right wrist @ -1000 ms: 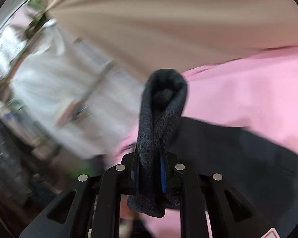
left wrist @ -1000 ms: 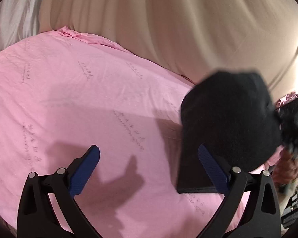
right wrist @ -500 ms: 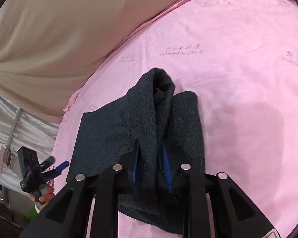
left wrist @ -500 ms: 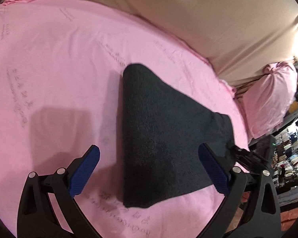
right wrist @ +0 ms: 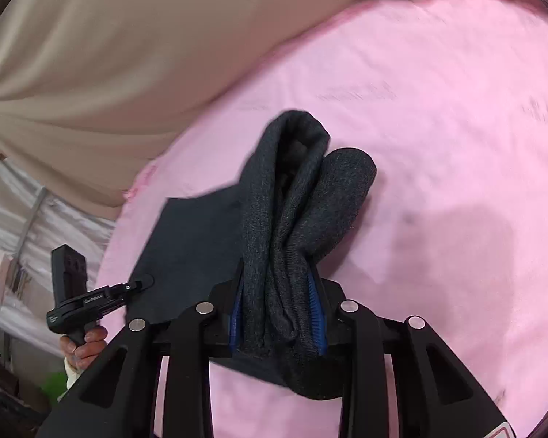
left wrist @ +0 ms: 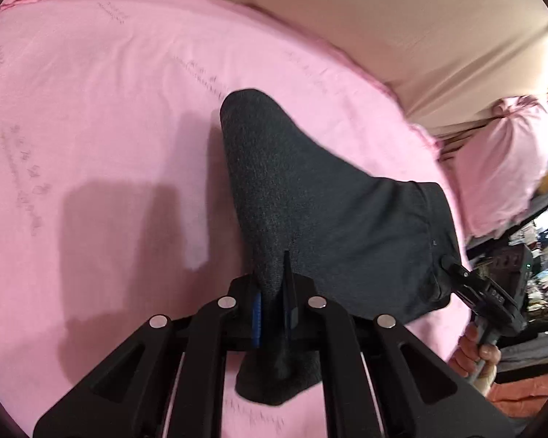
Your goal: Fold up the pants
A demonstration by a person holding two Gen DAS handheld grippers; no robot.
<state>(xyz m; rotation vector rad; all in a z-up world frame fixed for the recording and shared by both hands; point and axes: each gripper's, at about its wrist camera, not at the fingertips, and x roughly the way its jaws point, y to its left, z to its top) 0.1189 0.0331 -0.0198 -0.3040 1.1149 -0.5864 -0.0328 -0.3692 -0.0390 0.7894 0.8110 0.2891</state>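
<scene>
The dark grey pants (left wrist: 321, 204) lie on a pink bedsheet (left wrist: 91, 109), part spread flat. My left gripper (left wrist: 274, 310) is shut on one corner of the pants. In the left wrist view the right gripper (left wrist: 453, 270) shows at the pants' far corner, gripping it. In the right wrist view my right gripper (right wrist: 277, 314) is shut on a bunched fold of the pants (right wrist: 296, 197), which rises between the fingers. The left gripper (right wrist: 139, 284) shows there at the pants' left corner.
A beige curtain (left wrist: 383, 11) hangs behind the bed. A pink pillow (left wrist: 507, 160) lies at the right of the left wrist view, with cluttered shelves beyond it. The bed's edge (right wrist: 142, 179) runs along the curtain.
My left gripper was open and empty; it has closed on a corner of the pants. The pants have come down from the air onto the sheet, still held by the right gripper.
</scene>
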